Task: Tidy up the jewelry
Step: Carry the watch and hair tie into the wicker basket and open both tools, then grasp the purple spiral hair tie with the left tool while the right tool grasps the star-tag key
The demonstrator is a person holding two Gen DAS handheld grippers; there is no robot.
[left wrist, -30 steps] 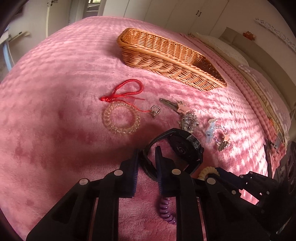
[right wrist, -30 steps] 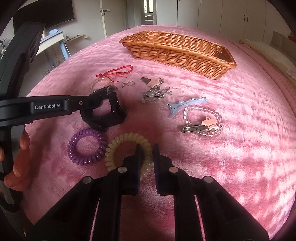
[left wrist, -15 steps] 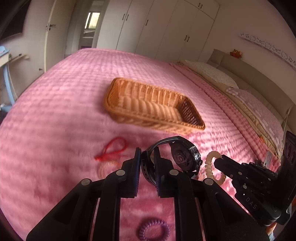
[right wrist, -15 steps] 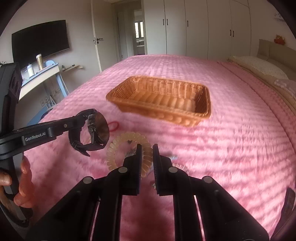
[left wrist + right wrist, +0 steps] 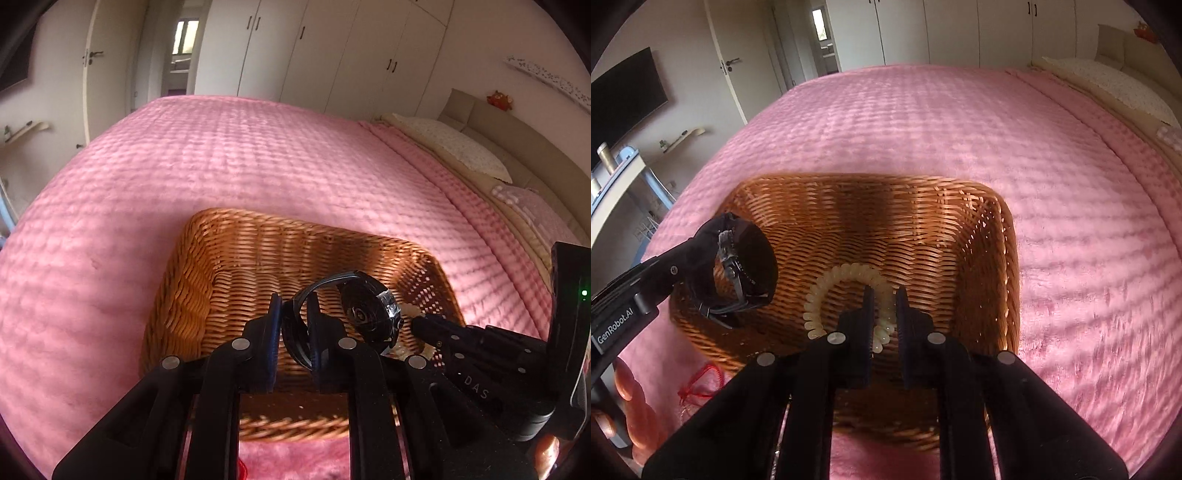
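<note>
A brown wicker basket (image 5: 184, 280) sits on the pink bed cover; it also shows in the right wrist view (image 5: 993, 236). My left gripper (image 5: 295, 321) is shut on the strap of a black wristwatch (image 5: 369, 314) and holds it above the basket's inside. The watch also shows at the left in the right wrist view (image 5: 746, 266). My right gripper (image 5: 884, 317) is shut on a cream spiral hair tie (image 5: 846, 277) and holds it over the basket's middle. In the left wrist view the right gripper's fingertips (image 5: 424, 325) show, with the hair tie mostly hidden behind the watch.
A red cord (image 5: 701, 384) lies on the pink cover (image 5: 960, 129) just before the basket's near left corner. Pillows (image 5: 461, 147) and a headboard are at the far right. A desk (image 5: 617, 177) stands left of the bed.
Both grippers have lifted their items off the cover and moved forward. They now hang over the basket, which fills the lower middle of both views.
</note>
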